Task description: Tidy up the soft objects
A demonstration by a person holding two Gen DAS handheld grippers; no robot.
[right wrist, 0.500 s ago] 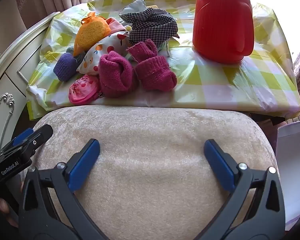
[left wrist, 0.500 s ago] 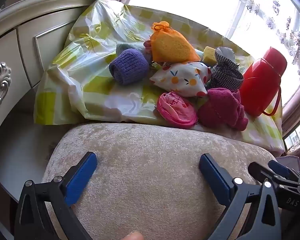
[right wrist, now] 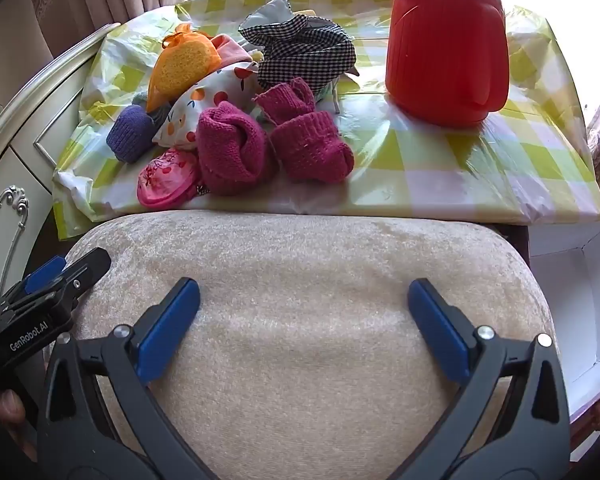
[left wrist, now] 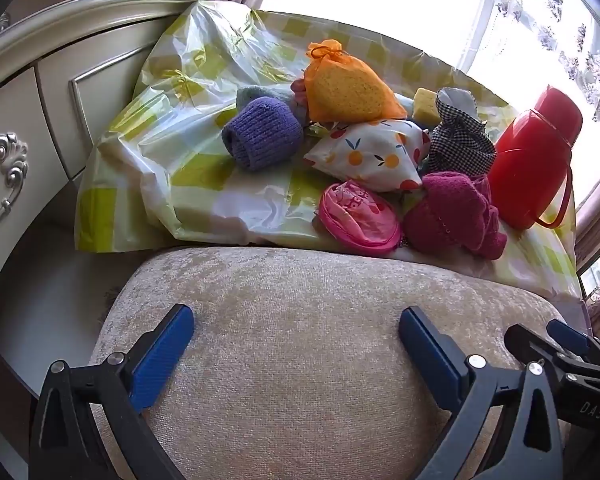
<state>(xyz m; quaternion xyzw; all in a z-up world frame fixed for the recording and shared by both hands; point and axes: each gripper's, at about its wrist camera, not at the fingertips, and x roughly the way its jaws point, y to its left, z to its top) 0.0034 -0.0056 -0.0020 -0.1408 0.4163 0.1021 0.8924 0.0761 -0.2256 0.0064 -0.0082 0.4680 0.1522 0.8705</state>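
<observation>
Soft things lie in a pile on a checked tablecloth (right wrist: 440, 168): a purple sock roll (left wrist: 262, 132) (right wrist: 130, 134), an orange mesh bag (left wrist: 346, 84) (right wrist: 184, 64), a fruit-print pouch (left wrist: 372, 154) (right wrist: 204, 108), a pink round pouch (left wrist: 358, 220) (right wrist: 166, 178), magenta socks (left wrist: 454, 208) (right wrist: 272, 144), and a black-white checked cloth (left wrist: 458, 140) (right wrist: 306, 50). My left gripper (left wrist: 296, 344) is open and empty over a beige cushion (left wrist: 308, 360). My right gripper (right wrist: 304, 316) is open and empty over the same cushion (right wrist: 300, 300), to the right of the left one.
A red thermos jug (right wrist: 446, 40) (left wrist: 534, 164) stands at the table's right back. A cream dresser with drawers (left wrist: 28, 100) flanks the left. An open white box (right wrist: 572, 304) sits at the right of the cushion. A bright window lies behind.
</observation>
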